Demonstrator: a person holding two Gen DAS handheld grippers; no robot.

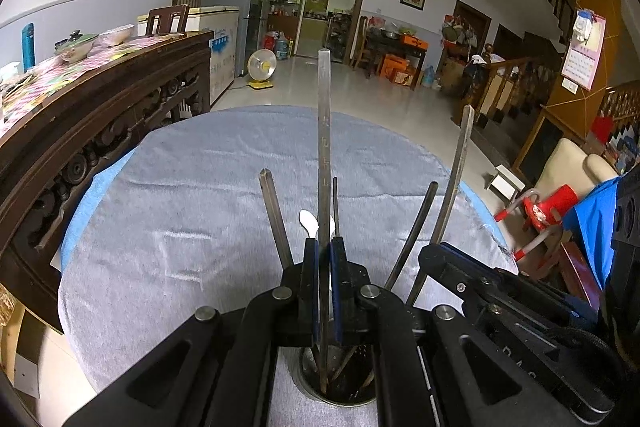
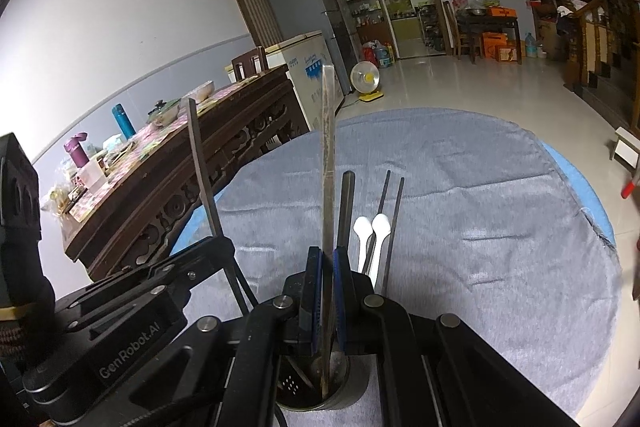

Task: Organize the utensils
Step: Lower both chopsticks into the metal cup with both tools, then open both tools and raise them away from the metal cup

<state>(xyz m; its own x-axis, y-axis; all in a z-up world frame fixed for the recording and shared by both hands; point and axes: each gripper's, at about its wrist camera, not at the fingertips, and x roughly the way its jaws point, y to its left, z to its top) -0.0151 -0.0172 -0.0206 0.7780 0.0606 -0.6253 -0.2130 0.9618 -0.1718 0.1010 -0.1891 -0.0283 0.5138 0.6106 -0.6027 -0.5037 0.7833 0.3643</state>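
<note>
A round metal utensil holder [image 1: 340, 389] stands on the grey tablecloth right below both grippers; it also shows in the right wrist view [image 2: 320, 393]. My left gripper [image 1: 324, 247] is shut on a long metal chopstick [image 1: 323, 131] that stands upright with its lower end in the holder. My right gripper [image 2: 327, 255] is shut on another metal chopstick [image 2: 327, 147], also upright with its end in the holder. Several dark chopsticks [image 1: 276, 219] lean in the holder. Two white spoons [image 2: 370, 235] stick up among them, one seen in the left wrist view [image 1: 309, 221].
The round table with the grey cloth [image 1: 192, 211] over a blue cover fills the foreground. A dark carved wooden sideboard [image 1: 100, 119] with dishes stands to the left. A red child's chair [image 1: 548, 211] and an armchair are at the right. A yellow fan [image 1: 262, 67] stands on the floor beyond.
</note>
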